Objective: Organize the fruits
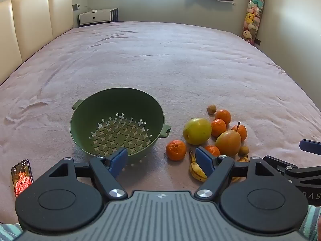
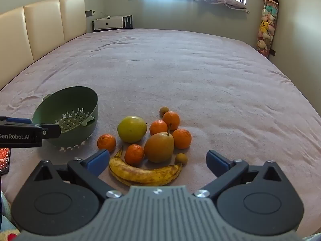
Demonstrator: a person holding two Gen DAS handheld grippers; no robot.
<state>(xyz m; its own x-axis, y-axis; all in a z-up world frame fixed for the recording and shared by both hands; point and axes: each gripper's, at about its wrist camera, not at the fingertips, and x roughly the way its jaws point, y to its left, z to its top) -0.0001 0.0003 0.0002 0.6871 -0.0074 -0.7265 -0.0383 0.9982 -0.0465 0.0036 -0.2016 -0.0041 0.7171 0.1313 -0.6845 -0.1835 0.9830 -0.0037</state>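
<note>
A green colander [image 1: 117,123] [image 2: 66,116] sits empty on the bed. To its right lies a heap of fruit: a yellow-green apple [image 1: 197,131] [image 2: 132,129], a brownish pear [image 1: 228,143] [image 2: 159,147], several mandarins [image 1: 176,150] [image 2: 106,142], a spotted banana [image 1: 196,169] [image 2: 144,173] and small brown longans [image 1: 211,109] [image 2: 181,158]. My left gripper [image 1: 161,158] hovers open between colander and fruit, holding nothing. My right gripper [image 2: 158,160] stands open just short of the banana, also holding nothing.
A phone [image 1: 21,177] with a lit screen lies at the near left on the pinkish bed cover [image 1: 160,64]. A cream headboard [image 1: 30,26] lines the left. A nightstand [image 1: 95,17] and a column of plush toys [image 1: 251,14] stand beyond the bed.
</note>
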